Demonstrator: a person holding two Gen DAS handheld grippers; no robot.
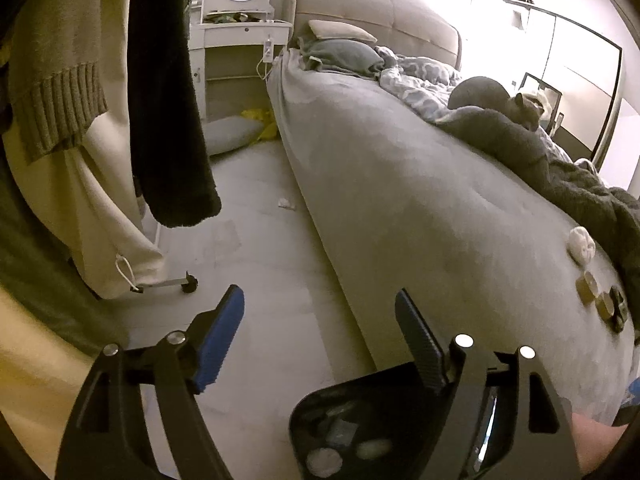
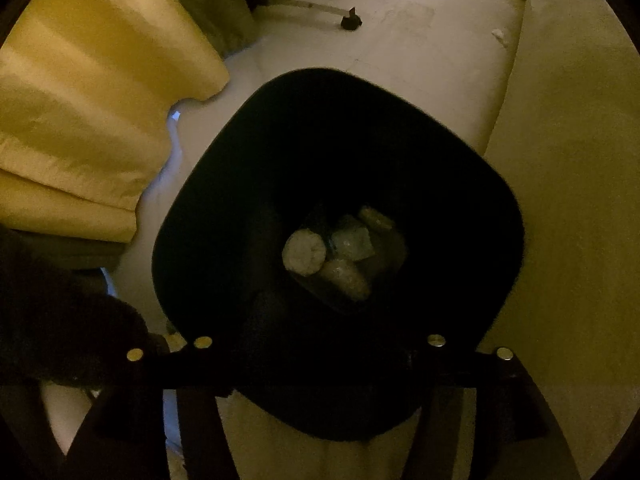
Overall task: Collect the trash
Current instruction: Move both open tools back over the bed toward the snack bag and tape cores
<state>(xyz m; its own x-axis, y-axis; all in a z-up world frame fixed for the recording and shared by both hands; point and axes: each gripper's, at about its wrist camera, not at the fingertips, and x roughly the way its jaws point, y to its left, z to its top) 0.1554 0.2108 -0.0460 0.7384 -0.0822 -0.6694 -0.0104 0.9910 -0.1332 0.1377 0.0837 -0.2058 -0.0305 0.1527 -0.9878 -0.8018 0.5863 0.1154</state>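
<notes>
A black trash bin (image 2: 240, 208) sits right below my right gripper and fills its view; several pale crumpled pieces of trash (image 2: 308, 254) lie at its bottom. The right gripper's fingers are hidden in the dark against the bin, so I cannot tell how they stand. The bin also shows at the bottom of the left wrist view (image 1: 360, 420). My left gripper (image 1: 320, 312) is open and empty above the floor beside the bed. A white crumpled wad (image 1: 582, 245) and small brown wrappers (image 1: 600, 298) lie on the bed's near end. Another white scrap (image 1: 285, 203) lies on the floor.
A grey bed (image 1: 400, 184) fills the right side, with a grey cat (image 1: 496, 98) and rumpled blankets on it. Hanging clothes (image 1: 168, 92) on a wheeled rack (image 1: 188, 282) stand at the left. A white vanity (image 1: 240, 32) stands at the back. Yellow curtain (image 2: 88, 112) is left of the bin.
</notes>
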